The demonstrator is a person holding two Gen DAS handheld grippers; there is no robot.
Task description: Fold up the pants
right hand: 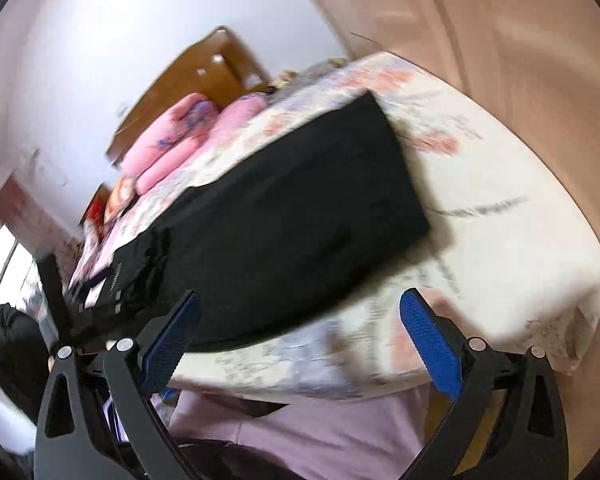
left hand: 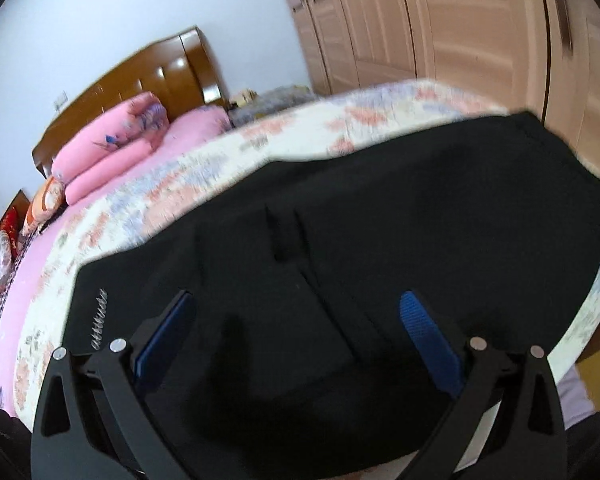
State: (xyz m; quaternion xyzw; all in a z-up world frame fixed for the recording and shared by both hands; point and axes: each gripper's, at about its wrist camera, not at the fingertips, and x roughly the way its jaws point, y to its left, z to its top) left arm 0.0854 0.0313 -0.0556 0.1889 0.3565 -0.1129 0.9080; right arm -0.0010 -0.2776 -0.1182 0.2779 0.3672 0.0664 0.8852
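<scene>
Black pants (left hand: 380, 220) lie flat on a floral bedspread (left hand: 220, 152), with a small white logo near their left edge. My left gripper (left hand: 296, 336) hovers open over the near part of the pants, blue pads wide apart, nothing between them. In the right wrist view the same pants (right hand: 284, 216) stretch away as a long black strip across the bedspread (right hand: 500, 220). My right gripper (right hand: 300, 340) is open at the bed's near edge; its left pad overlaps the pants' near edge, its right pad is over bare bedspread. Both views are motion-blurred.
Pink rolled quilts (left hand: 112, 144) and a wooden headboard (left hand: 148, 80) are at the far end of the bed. Wardrobe doors (left hand: 440, 20) stand along the right. A person's lilac clothing (right hand: 320, 432) is just below the bed's edge, and the other gripper (right hand: 56, 292) shows at left.
</scene>
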